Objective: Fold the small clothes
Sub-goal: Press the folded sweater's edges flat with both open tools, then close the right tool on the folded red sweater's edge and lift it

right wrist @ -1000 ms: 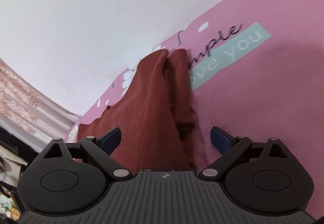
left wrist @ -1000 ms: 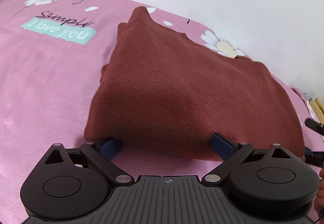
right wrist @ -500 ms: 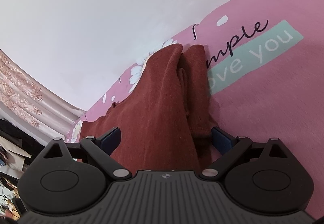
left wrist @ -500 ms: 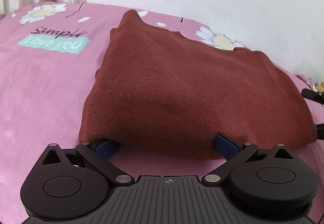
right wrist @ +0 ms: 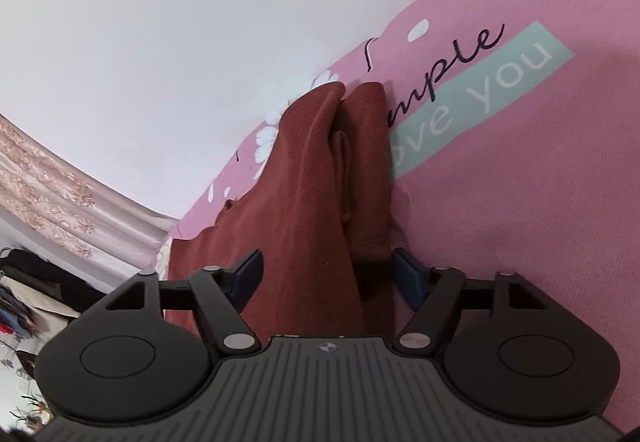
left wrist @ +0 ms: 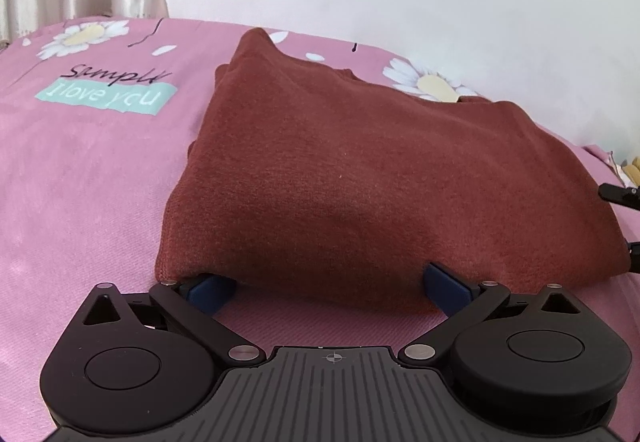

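Fold step under way: brown garment [left wrist: 360,178] lies folded on pink bedsheet [left wrist: 80,182]. L tool [left wrist: 326,284] jaws apart, pads tucked under near hem. R tool [right wrist: 326,276] jaws just been closing round side edge, not yet pinching. Next, I judge: clamp both, lift, fold over w/o slip.

Pink sheet [left wrist: 80,178] reads "Simple" over a teal "I love you" patch [left wrist: 106,98]

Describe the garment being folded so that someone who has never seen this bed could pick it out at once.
Start from the pink bedsheet printed with daisies and a teal "I love you" label. Just right of that label lies the folded brown garment. It is the only plain, rust-brown, fuzzy thing there, stacked in layers, with nothing printed on it.
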`<state>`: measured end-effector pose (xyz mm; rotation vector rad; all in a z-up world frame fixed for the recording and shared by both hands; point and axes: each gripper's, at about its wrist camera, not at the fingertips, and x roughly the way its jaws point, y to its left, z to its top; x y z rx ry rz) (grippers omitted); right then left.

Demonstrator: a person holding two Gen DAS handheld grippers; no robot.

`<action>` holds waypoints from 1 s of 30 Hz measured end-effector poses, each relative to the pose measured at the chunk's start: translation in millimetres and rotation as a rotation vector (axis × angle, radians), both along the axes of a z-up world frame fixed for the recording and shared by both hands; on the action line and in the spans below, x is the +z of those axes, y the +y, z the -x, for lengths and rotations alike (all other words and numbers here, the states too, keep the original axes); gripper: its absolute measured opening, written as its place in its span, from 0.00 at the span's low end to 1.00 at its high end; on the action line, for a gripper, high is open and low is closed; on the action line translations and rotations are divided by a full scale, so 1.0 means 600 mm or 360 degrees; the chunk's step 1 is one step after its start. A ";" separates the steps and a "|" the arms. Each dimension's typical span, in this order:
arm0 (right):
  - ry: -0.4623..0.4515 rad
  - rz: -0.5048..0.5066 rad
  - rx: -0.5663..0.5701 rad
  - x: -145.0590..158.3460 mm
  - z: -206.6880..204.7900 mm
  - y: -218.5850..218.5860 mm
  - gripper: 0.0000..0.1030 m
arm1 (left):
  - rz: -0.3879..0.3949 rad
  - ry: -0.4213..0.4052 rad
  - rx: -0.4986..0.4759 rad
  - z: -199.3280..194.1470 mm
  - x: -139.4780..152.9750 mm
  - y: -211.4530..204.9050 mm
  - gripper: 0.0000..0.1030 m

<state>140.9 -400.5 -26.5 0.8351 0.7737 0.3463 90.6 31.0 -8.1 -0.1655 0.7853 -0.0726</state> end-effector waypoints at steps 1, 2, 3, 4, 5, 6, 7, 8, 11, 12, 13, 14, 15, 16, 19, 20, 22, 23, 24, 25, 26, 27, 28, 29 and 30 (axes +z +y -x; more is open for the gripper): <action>-0.0001 0.0018 0.0005 0.003 -0.004 0.007 0.80 | -0.0003 -0.0002 -0.0001 0.000 0.000 0.000 1.00; -0.0006 0.0042 0.0006 0.006 -0.010 0.015 0.83 | -0.0007 -0.0003 -0.0002 0.000 0.000 -0.001 1.00; -0.0011 0.0070 0.0007 0.009 -0.016 0.024 0.85 | -0.0011 -0.0005 -0.0003 0.000 0.000 -0.001 1.00; -0.0019 0.0106 0.0003 0.011 -0.021 0.032 0.85 | -0.0014 -0.0007 -0.0004 0.000 -0.001 -0.002 1.00; -0.0025 0.0137 -0.0002 0.012 -0.028 0.040 0.85 | -0.0018 -0.0008 -0.0004 0.000 -0.001 -0.002 1.00; -0.0029 0.0158 -0.0016 0.012 -0.033 0.045 0.83 | -0.0022 -0.0009 -0.0005 0.001 -0.001 -0.003 1.00; -0.0029 0.0178 -0.0034 0.012 -0.038 0.049 0.81 | -0.0027 -0.0009 -0.0006 0.000 -0.001 -0.003 1.00; -0.0018 0.0210 -0.0055 0.013 -0.041 0.053 0.73 | -0.0029 -0.0010 -0.0008 0.000 0.000 -0.003 1.00; 0.0013 0.0291 -0.0055 0.019 -0.037 0.059 0.54 | -0.0016 -0.0008 -0.0011 -0.001 0.000 0.000 1.00; 0.0015 0.0278 -0.0047 0.019 -0.033 0.058 0.54 | -0.0012 -0.0009 -0.0008 -0.001 0.001 0.001 1.00; 0.0021 0.0265 -0.0050 0.019 -0.032 0.057 0.55 | -0.0011 -0.0009 -0.0003 -0.001 0.001 0.001 1.00; 0.0029 0.0241 -0.0050 0.017 -0.033 0.056 0.59 | -0.0011 -0.0009 0.0005 -0.002 0.001 0.001 1.00; 0.0030 0.0212 -0.0040 0.014 -0.036 0.055 0.68 | -0.0011 -0.0008 0.0019 -0.003 0.001 0.000 1.00; 0.0023 0.0183 -0.0032 0.014 -0.040 0.058 0.73 | -0.0010 -0.0008 0.0029 -0.003 0.002 0.000 1.00; 0.0035 0.0285 -0.0055 0.023 -0.056 0.081 0.77 | 0.0037 -0.0016 0.0061 0.000 0.004 0.009 1.00; 0.0032 0.0370 -0.0061 0.029 -0.058 0.094 0.72 | 0.0087 -0.0027 0.0085 0.005 0.006 0.018 1.00; 0.0038 0.0512 -0.0047 0.037 -0.060 0.114 0.53 | 0.0215 -0.0063 0.0147 0.016 0.010 0.038 1.00; 0.0037 0.0523 -0.0042 0.039 -0.059 0.120 0.48 | 0.0244 -0.0061 0.0163 0.015 0.010 0.043 1.00; 0.0033 0.0524 -0.0057 0.042 -0.056 0.123 0.46 | 0.0252 -0.0048 0.0168 0.010 0.010 0.045 1.00; 0.0018 0.0520 -0.0065 0.045 -0.053 0.125 0.45 | 0.0246 -0.0038 0.0170 0.005 0.011 0.044 1.00; -0.0007 0.0508 -0.0069 0.047 -0.050 0.126 0.45 | 0.0248 -0.0025 0.0182 0.001 0.012 0.044 1.00; -0.0024 0.0487 -0.0081 0.047 -0.048 0.126 0.49 | 0.0271 -0.0017 0.0204 -0.002 0.013 0.046 1.00; -0.0007 0.0463 -0.0102 0.042 -0.049 0.123 0.54 | 0.0298 -0.0014 0.0232 -0.003 0.015 0.048 1.00; 0.0052 0.0420 -0.0094 0.033 -0.056 0.120 0.70 | 0.0299 -0.0001 0.0261 -0.007 0.015 0.047 1.00; 0.0075 0.0396 -0.0079 0.025 -0.060 0.119 0.72 | 0.0245 0.0027 0.0279 -0.014 0.015 0.038 1.00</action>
